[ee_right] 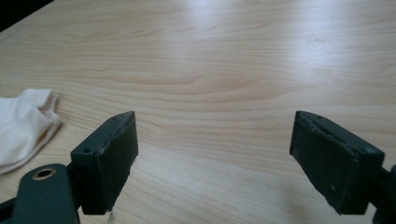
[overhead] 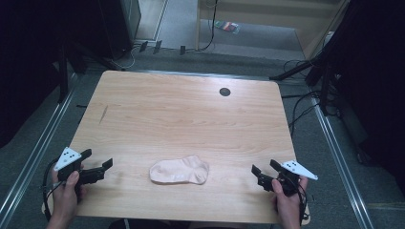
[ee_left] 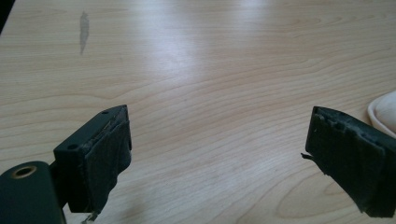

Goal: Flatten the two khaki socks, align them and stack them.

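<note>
A pale pink ankle sock (overhead: 180,171) lies flat near the front middle of the wooden table (overhead: 181,114). My left gripper (overhead: 99,162) rests low at the table's front left, held in a hand, jaws wide apart and empty. In the left gripper view the gripper (ee_left: 217,140) stands open, with the sock's edge (ee_left: 384,109) at the far right. My right gripper (overhead: 264,168) sits at the front right, open and empty too. In the right gripper view the gripper (ee_right: 215,137) shows the sock's cuff end (ee_right: 23,126) at the left.
A dark round grommet hole (overhead: 225,91) sits near the table's far edge. A grey smudge (overhead: 103,113) marks the left part of the top. Cables and dark stands crowd the floor around the table.
</note>
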`<state>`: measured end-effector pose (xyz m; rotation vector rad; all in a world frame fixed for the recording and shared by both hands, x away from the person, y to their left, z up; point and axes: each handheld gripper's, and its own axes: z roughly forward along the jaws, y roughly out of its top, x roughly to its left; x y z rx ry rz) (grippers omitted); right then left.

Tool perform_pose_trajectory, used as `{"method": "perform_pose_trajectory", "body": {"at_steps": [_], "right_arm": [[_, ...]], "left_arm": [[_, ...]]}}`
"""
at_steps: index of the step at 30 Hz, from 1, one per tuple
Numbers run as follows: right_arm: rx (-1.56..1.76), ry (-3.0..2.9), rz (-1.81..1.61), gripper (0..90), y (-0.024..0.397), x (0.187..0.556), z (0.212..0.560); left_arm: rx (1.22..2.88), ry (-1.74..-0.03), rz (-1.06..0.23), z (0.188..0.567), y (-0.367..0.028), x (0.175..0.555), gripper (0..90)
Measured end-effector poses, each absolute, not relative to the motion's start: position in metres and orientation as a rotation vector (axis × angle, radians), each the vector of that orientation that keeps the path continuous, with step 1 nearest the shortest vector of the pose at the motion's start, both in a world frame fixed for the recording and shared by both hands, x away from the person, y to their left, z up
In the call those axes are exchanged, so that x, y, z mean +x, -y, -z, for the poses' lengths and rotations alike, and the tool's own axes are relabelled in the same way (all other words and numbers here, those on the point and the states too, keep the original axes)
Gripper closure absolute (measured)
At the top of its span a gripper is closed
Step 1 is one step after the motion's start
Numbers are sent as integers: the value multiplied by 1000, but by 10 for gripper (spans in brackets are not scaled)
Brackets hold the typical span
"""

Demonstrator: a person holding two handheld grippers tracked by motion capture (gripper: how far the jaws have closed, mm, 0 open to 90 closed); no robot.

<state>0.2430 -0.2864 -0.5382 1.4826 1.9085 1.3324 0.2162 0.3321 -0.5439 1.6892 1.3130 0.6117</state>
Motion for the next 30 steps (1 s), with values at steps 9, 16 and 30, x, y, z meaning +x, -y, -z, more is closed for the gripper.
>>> {"method": "perform_pose_trajectory", "body": {"at_steps": [9, 16, 30], "right_arm": [[1500, -1880, -1282, 149, 314, 231, 545], [1527, -1855, -1223, 149, 330, 221, 547], [1555, -1876, -1239, 147, 333, 221, 549]], "left_arm": [[1670, -1330, -643, 545, -352, 206, 77], [1699, -1339, -649, 548, -360, 206, 76], [1722, -1347, -592, 552, -359, 214, 77]]}}
